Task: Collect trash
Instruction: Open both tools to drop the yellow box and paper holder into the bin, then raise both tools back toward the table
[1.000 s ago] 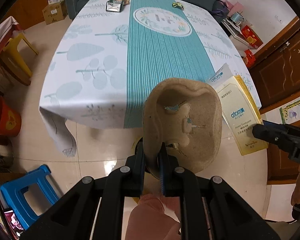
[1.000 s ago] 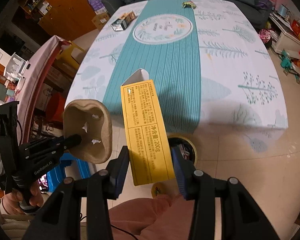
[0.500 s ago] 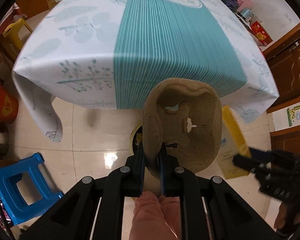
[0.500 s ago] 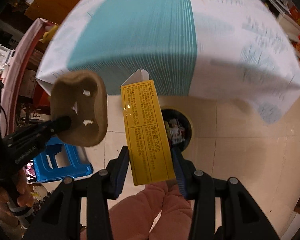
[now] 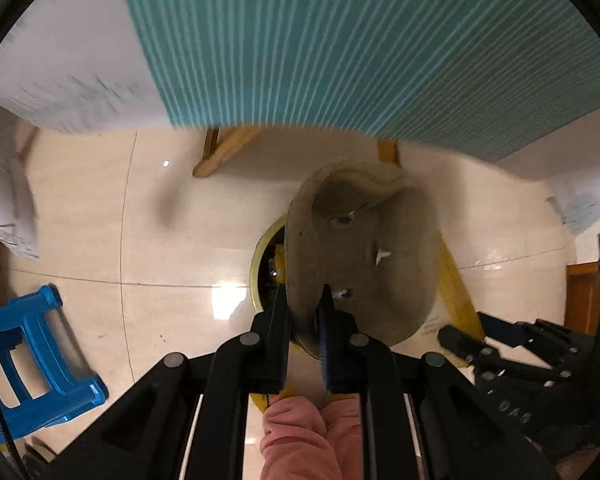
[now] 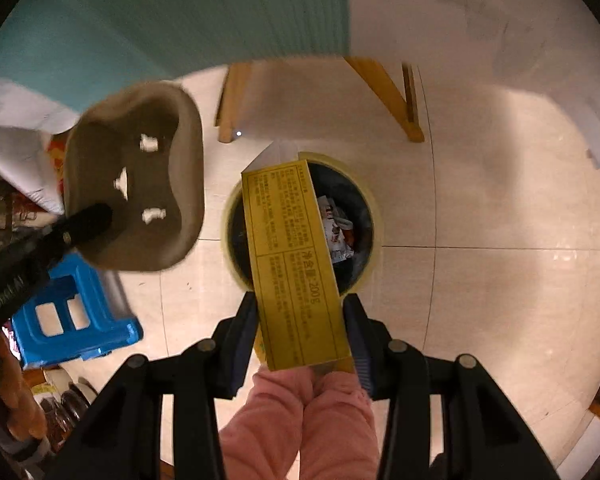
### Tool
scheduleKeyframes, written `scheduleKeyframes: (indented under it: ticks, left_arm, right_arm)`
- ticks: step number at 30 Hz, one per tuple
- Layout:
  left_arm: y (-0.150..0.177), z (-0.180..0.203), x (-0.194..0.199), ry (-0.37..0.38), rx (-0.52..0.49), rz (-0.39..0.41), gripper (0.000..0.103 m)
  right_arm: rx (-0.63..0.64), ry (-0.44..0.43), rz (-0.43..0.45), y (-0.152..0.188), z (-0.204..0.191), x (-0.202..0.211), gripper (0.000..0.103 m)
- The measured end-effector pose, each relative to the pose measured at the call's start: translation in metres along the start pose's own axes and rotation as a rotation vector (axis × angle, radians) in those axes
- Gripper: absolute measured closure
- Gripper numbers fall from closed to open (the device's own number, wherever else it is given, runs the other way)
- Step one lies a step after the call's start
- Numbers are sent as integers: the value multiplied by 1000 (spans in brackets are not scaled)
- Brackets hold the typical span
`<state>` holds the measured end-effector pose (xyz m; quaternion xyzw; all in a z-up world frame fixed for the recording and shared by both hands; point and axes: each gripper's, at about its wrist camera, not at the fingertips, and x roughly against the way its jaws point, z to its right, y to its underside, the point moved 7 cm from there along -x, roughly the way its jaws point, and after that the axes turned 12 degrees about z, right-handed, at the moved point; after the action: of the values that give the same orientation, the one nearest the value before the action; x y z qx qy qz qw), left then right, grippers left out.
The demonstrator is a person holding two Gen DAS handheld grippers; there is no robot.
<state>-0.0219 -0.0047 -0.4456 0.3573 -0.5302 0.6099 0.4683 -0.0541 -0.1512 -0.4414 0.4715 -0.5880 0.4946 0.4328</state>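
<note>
Seen first from the left wrist, the left gripper (image 5: pixel 303 312) clamps the brown pulp tray (image 5: pixel 364 256) above the trash bin (image 5: pixel 260 268), while from the right wrist the right gripper (image 6: pixel 300 320) pinches the yellow box (image 6: pixel 296 264) directly over that bin.

Floor (image 6: pixel 480 280): glossy beige tile. Standing on it: round yellow-rimmed bin (image 6: pixel 374 216) holding wrappers; blue plastic stool (image 6: pixel 72 320) beside; wooden table legs (image 6: pixel 388 92) behind the bin.
</note>
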Motion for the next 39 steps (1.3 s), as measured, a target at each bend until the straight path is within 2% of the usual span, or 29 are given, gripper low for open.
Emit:
scheduleKeyframes:
  ticks: [8,11,12,13,15,17,20,24,30,35,39]
  left_arm:
    - [3,7,-60,-24,-13,-23,92]
    - [3,12,-69,-22,-9,-28,76]
    - [4,12,-72,-22,-2,-29,64]
    - [4,13,-72,-24,4,-29,46]
    - [5,13,-71,-26,22,-22,31]
    - [5,9,-67,-29,30,-11,30]
    - [7,6,-62,-43,35,-12,27]
    - [9,5,-47,-50,41,-4,26]
    - [5,5,-3,-46,70,17,26]
    - [-9,11,51,-27,92,53,26]
    - [-26,24,110,-31,72,86,26]
  right_arm:
    - [-113,-32,-22,-7,28,-56,60]
    - [-143,-63,-24,-10,33,-68,59]
    - [-150,-77,-30,-8,33,-71,58]
    - [-158,-85,-35,-7,32,-74,58]
    - [-173,-93,-43,-8,31,-78,58]
    - [-190,-103,-50,-8,29,-80,57]
    - [-210,-119,-45,-8,29,-81,45]
    - [-214,-131,-19,-8,27,-76,44]
    - [-189,-125,22,-14,26,-46,44]
    - [-165,-126,52,-17,23,5,44]
    - [-154,-153,79,-19,16,57,44]
